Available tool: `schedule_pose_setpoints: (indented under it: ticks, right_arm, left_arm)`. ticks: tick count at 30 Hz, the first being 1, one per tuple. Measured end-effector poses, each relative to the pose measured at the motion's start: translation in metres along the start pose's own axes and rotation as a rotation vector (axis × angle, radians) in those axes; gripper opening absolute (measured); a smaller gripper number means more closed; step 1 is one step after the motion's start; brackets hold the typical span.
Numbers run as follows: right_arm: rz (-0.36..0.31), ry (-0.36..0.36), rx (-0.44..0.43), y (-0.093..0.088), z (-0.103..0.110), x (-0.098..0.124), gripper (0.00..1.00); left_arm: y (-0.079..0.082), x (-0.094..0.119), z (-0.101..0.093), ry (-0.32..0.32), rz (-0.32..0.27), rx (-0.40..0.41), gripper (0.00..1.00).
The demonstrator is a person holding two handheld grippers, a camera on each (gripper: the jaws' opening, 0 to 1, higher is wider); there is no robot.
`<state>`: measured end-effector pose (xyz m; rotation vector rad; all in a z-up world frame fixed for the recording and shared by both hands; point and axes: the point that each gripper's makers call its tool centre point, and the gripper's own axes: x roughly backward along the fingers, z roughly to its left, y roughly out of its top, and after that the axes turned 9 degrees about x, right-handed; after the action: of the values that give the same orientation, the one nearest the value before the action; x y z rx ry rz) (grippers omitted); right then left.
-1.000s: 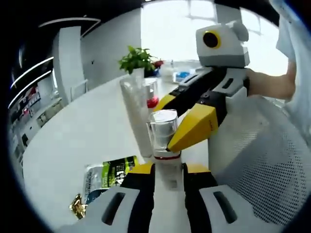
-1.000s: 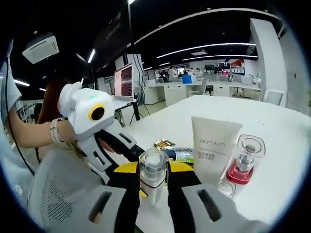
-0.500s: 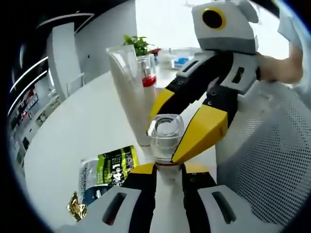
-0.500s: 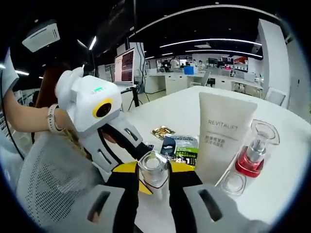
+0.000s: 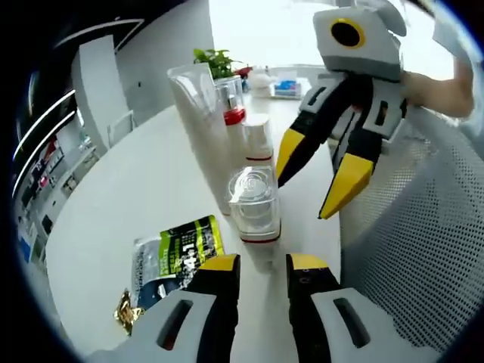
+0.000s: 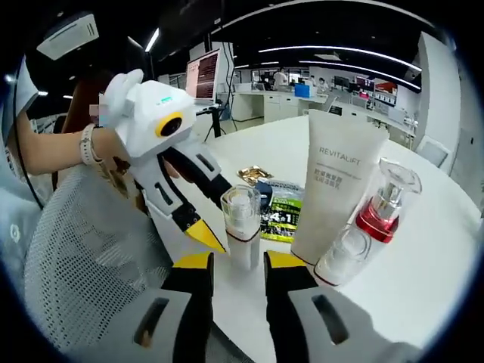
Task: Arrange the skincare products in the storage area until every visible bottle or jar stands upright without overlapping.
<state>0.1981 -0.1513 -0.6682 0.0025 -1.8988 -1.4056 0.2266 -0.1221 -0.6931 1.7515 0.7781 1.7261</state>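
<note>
Small pump bottle set upright on the table, both grippers open around it.

My left gripper (image 5: 261, 265) had its jaws apart and empty, with the small clear-capped bottle (image 5: 255, 208) standing upright on the white table (image 5: 128, 204) just ahead of the tips. My right gripper (image 6: 236, 261) was likewise spread, gripping nothing, the same bottle (image 6: 243, 227) standing just past its tips. Beyond the bottle stood the white tube (image 6: 333, 189) and the red-collared pump bottle (image 6: 374, 219), both upright, near each other; whether they touched I could not tell. I judged the placing step finished. Next I should back both grippers away cleanly without nudging the bottle, then look to the flat green sachet (image 5: 178, 253) to my left gripper's left.
</note>
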Motion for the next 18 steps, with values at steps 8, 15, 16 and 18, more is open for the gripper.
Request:
schedule_pose_setpoints:
  ticks: [8, 15, 16, 18]
  right_arm:
    - [0.048, 0.048, 0.037, 0.002, 0.002, -0.016, 0.18]
    - [0.092, 0.082, 0.056, -0.008, 0.003, -0.028, 0.16]
    - [0.093, 0.084, 0.057, -0.008, 0.004, -0.027, 0.15]
    - [0.087, 0.099, 0.048, -0.009, 0.008, -0.026, 0.12]
  left_arm:
    - [-0.002, -0.001, -0.011, -0.013, 0.027, 0.000, 0.17]
    - [-0.001, -0.008, -0.016, -0.028, 0.048, -0.012, 0.16]
    - [-0.002, -0.008, -0.016, -0.026, 0.051, -0.013, 0.16]
    - [-0.002, -0.009, -0.015, -0.023, 0.058, -0.019, 0.18]
